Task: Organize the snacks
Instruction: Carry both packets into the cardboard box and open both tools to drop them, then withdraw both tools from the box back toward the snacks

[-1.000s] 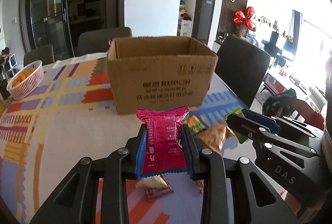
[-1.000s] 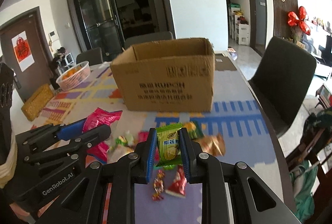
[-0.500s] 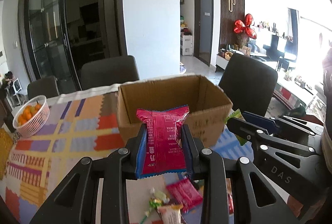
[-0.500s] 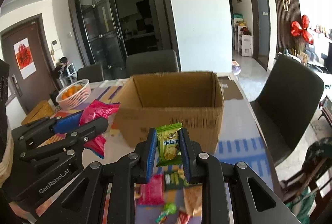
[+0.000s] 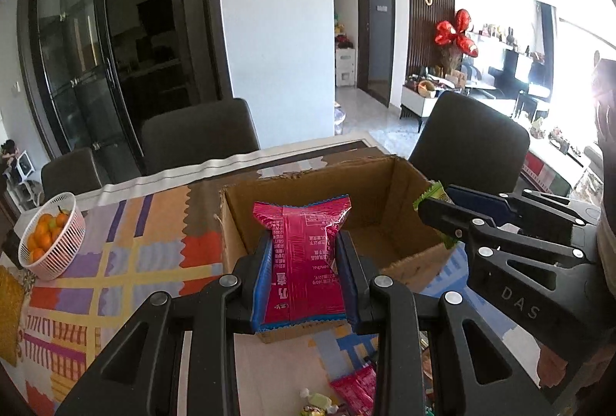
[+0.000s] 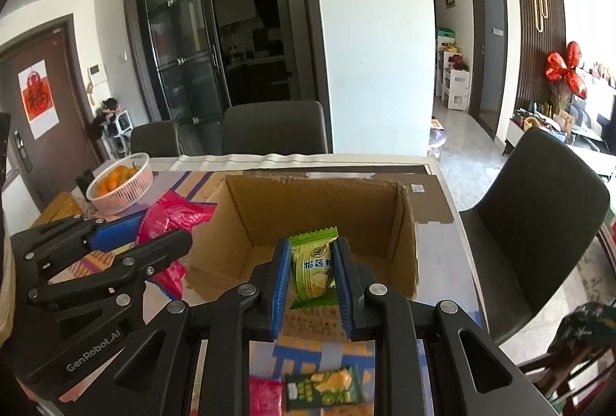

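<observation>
Item: cardboard box [image 6: 315, 219], open-topped, landmark for all entries; nothing visible inside it

- Red snack packet [image 5: 304, 258]: one, pinched upright by the left gripper [image 5: 304, 277], above the box's near left corner
- Green snack packet [image 6: 312, 268]: one, pinched by the right gripper [image 6: 312, 277], above the box's near wall
- Loose snacks on the table [image 6: 435, 254], short of the box: at least three in the right view, count uncertain
- Basket of oranges [image 6: 119, 185]: one, left of the box
- Chairs: four, beyond and right of the box

Handling, as I judge it: carry each packet fully past the rim before spreading the claws, one at a time, so neither catches the wall
</observation>
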`<act>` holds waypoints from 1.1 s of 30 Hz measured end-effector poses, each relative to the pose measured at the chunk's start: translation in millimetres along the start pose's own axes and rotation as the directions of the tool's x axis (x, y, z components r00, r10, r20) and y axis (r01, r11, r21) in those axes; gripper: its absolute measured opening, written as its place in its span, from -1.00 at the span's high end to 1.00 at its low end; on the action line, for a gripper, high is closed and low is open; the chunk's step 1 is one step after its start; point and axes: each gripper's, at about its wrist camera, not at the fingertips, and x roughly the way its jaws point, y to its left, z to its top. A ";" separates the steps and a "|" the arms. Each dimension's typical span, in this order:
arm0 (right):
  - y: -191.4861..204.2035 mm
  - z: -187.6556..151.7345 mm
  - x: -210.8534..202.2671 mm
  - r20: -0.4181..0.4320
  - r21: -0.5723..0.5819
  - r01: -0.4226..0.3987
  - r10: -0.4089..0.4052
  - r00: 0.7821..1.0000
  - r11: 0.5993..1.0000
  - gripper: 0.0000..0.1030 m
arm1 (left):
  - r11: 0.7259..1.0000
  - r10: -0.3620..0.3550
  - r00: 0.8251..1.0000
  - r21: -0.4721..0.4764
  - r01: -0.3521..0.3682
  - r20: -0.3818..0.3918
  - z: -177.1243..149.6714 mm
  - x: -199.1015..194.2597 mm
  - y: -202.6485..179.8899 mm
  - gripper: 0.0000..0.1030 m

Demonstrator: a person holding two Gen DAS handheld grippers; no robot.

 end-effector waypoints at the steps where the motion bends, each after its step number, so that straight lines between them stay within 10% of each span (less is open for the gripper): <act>1: -0.8 3.3 4.7 -0.011 0.000 -0.003 0.003 1.000 1.000 0.55 | 1.000 -0.004 1.000 -0.001 0.004 -0.012 2.9 4.7 1.5 0.39; 10: -14.2 27.0 42.9 -0.096 0.008 0.024 -0.023 0.995 1.000 0.53 | 0.999 -0.025 0.996 -0.025 0.023 -0.081 26.8 39.3 13.7 0.27; 14: -18.6 32.0 46.2 -0.098 0.017 0.050 -0.049 0.994 0.999 0.20 | 0.999 0.012 0.997 -0.031 -0.015 -0.074 26.6 35.2 16.2 0.01; 33: -4.7 -16.4 -36.2 -0.030 0.023 0.034 -0.034 0.999 0.999 0.03 | 0.991 0.129 0.990 -0.022 -0.128 0.057 -29.1 -69.6 1.2 -0.42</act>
